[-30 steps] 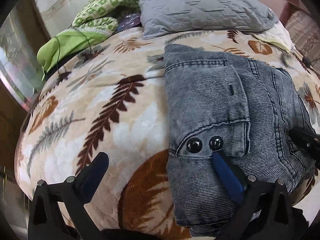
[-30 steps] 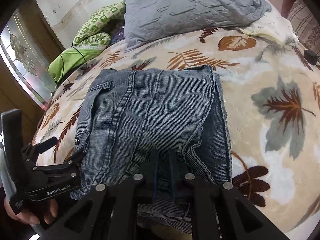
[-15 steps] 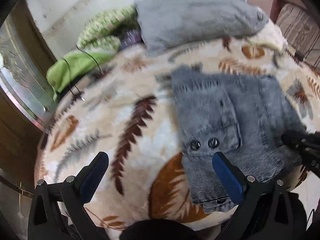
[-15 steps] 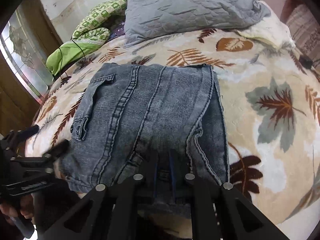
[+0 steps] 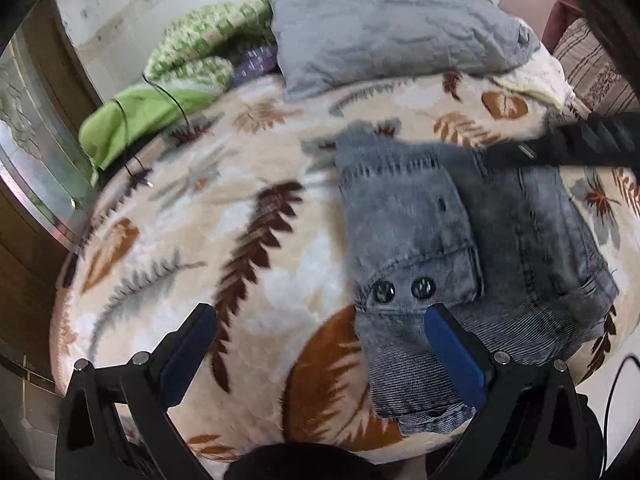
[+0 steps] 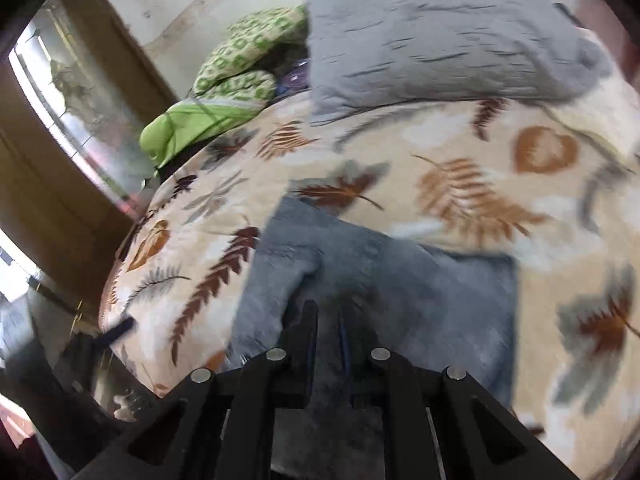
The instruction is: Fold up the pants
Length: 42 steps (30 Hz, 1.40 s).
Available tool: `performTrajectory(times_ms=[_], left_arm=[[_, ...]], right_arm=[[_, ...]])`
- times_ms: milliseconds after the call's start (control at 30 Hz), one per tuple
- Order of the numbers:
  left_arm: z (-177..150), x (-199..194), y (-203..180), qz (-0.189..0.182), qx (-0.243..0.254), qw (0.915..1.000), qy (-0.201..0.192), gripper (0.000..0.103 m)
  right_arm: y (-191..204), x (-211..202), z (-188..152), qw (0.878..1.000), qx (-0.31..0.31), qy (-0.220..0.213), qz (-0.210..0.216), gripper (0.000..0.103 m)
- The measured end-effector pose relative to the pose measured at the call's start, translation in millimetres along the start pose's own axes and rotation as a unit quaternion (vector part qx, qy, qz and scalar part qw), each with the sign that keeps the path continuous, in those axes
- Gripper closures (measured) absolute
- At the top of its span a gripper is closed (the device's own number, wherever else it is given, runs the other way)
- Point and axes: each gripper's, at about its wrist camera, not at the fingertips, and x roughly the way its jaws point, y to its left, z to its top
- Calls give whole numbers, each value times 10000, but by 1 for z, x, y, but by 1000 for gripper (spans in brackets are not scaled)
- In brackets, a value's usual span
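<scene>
The grey denim pants [image 5: 460, 248] lie folded into a flat packet on the leaf-patterned blanket [image 5: 224, 216], a two-button pocket flap on top. My left gripper [image 5: 320, 314] hovers open above the bed's near edge. Its right blue pad [image 5: 452, 352] is over the packet's near left corner, and nothing is between the pads. In the right wrist view, which is blurred, my right gripper [image 6: 328, 316] hangs above the pants [image 6: 420, 292] with its fingers nearly together and no cloth seen lifted. Its black body [image 5: 580, 146] crosses the far right of the left wrist view.
A grey quilted pillow [image 5: 392, 24] and green patterned bedding [image 5: 192, 52] lie at the head of the bed. A thin black cable [image 5: 176, 96] runs over the green cloth. A wooden, glass-panelled door [image 6: 68, 120] stands left of the bed. A striped cushion [image 5: 596, 68] sits far right.
The right gripper has lifted off the packet's near edge and swung away, still narrow. The left gripper has risen a little. The pants stay flat on the blanket.
</scene>
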Motion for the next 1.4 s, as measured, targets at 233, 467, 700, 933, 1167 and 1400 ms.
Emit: performTrajectory(times_ms=[233,467,700,933,1167,1400], left_arm=[[-12,20,-4,-272,65,9993,257,0],[-19,36,-1,-570,-40,9973,458,0],[-12,31,13,-864,-241,9939,636,0],[15,-4,31,-723,-481,9962,-69,1],[3,43,-8,-520,319,9957,698,1],[10,17,4,-416,56,9985,337,1]], right_arm=[[-1,63,38,9995,155,285,-29,90],[-11,121,47,9960,124,790,-390,90],[-8,85,41,9988,98,305,-372,90],[-43,25,8,9980,202,-209,-565,90],[-73,18,-33,9969,695,-356,0,90],[-83,-17,-54,9958,811,-406,-120,90]])
